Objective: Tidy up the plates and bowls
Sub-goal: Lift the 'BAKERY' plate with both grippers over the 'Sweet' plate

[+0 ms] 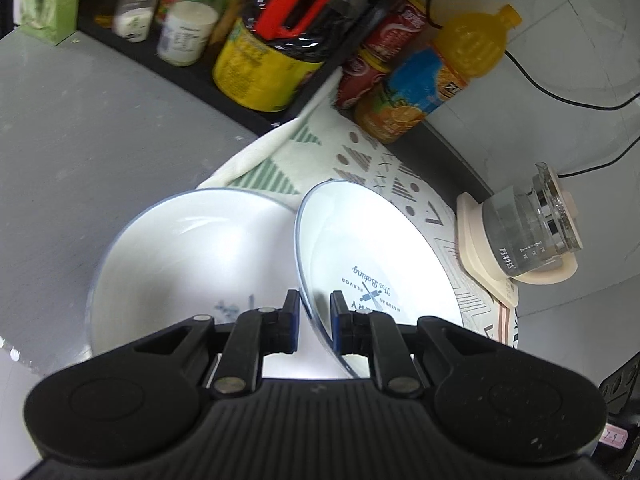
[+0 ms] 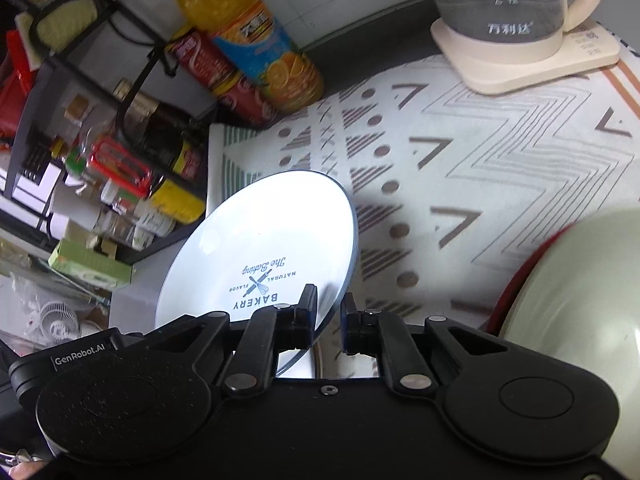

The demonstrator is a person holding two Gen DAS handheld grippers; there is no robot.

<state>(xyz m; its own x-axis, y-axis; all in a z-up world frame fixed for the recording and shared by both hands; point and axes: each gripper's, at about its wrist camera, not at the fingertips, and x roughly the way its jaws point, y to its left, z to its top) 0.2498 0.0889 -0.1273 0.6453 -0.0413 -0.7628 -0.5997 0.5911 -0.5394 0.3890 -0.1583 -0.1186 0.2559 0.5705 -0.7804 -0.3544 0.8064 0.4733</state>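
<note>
In the left wrist view my left gripper (image 1: 315,320) is shut on the near rim of a white plate (image 1: 372,240) with a blue bakery print. The plate is tilted, above a patterned cloth (image 1: 360,160). Just left of it a second white dish (image 1: 180,264) sits over the grey counter, touching or overlapping the plate's edge. In the right wrist view my right gripper (image 2: 329,320) is shut on the rim of a white plate (image 2: 260,232) with the same print, tilted up to the left. A pale green bowl (image 2: 580,300) with a red rim is at the right.
A glass kettle (image 1: 524,232) (image 2: 500,12) on a cream base stands on the cloth's (image 2: 480,160) far side. An orange juice bottle (image 1: 440,76) (image 2: 248,36) and red cans stand by the wall. A black rack (image 1: 192,76) (image 2: 24,148) holds jars and bottles.
</note>
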